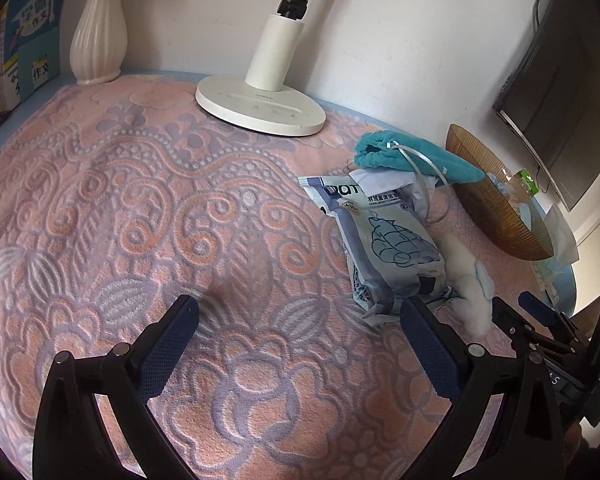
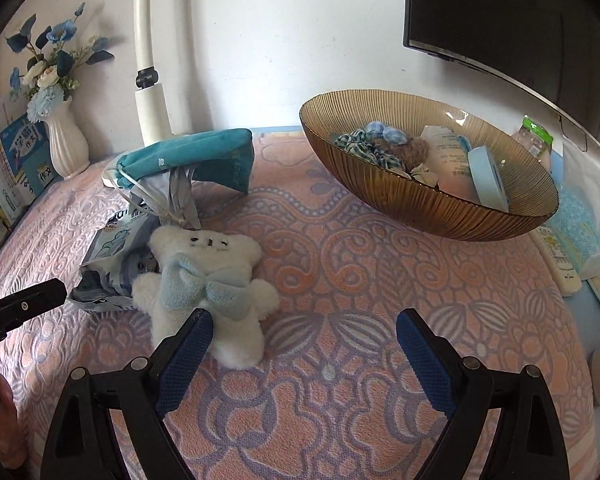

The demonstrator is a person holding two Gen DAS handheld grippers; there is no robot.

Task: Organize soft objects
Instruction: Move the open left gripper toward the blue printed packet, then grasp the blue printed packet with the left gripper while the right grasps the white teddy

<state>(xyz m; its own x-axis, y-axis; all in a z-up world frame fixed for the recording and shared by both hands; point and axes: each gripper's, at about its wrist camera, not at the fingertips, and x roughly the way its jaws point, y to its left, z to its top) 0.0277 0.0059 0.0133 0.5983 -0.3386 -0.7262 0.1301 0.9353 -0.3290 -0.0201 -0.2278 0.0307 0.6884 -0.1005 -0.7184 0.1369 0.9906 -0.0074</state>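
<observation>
A small white teddy bear [image 2: 210, 284] lies face up on the pink patterned cloth [image 2: 340, 264], just on the near-left side of the amber ribbed bowl [image 2: 432, 216], well apart from it. Its long axis runs from the head, which points away toward the wall, down to the feet, which point toward the right gripper [image 2: 304, 344]. A pale blue bow sits across its chest. Beside the bear, farther from the bowl, lies a blue-and-white wipes packet [image 1: 384, 240], its length running roughly the same way, and the bear's side touches it. A teal drawstring pouch [image 2: 204, 152] rests on the packet's far end, near the lamp base [image 1: 260, 104].

The right gripper's jaws stand wide apart and hold nothing; its left fingertip [image 2: 192, 344] overlaps the bear's lower edge, though I cannot tell whether it touches. The left gripper [image 1: 300, 332] is likewise spread wide and empty, with its right fingertip [image 1: 420, 320] close to the packet's near end.

The bowl already holds a checked scrunchie, a small brown bear and some tubes.
</observation>
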